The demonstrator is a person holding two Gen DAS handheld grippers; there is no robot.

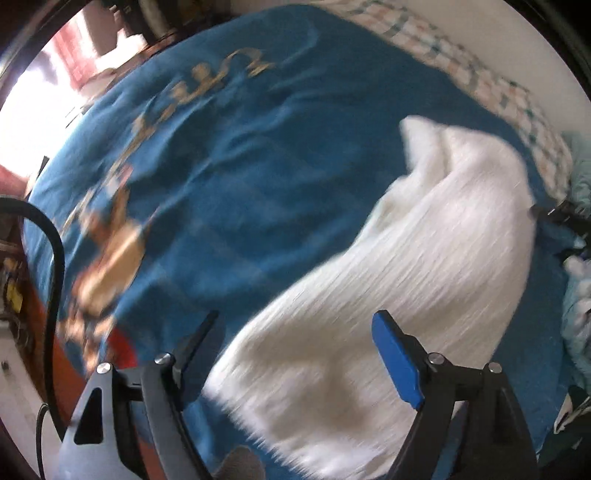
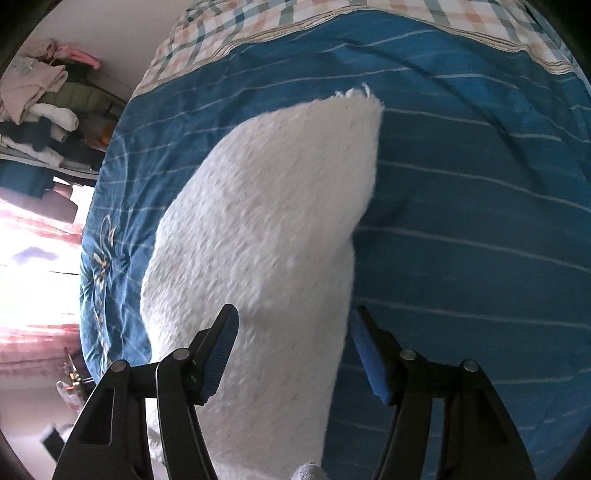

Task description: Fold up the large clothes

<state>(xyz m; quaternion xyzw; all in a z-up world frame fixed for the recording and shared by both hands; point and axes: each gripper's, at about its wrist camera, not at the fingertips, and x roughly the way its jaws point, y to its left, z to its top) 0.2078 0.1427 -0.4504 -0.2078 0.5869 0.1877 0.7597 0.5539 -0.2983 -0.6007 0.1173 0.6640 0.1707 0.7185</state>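
A white fluffy knit garment lies in a long bunched strip on a blue bedspread. My left gripper is open above the garment's near end, its fingers wide apart with nothing between them. The left wrist view is blurred by motion. In the right wrist view the same white garment stretches away from me over the blue striped bedspread. My right gripper is open, its fingers straddling the garment's near part without closing on it. The right gripper's tip shows at the garment's far edge in the left wrist view.
A checked sheet borders the bedspread at the far side. Piled clothes on shelves stand at the left. A bright window with red curtains is at the left. A black cable hangs at the left. Pale blue fabric lies at the right.
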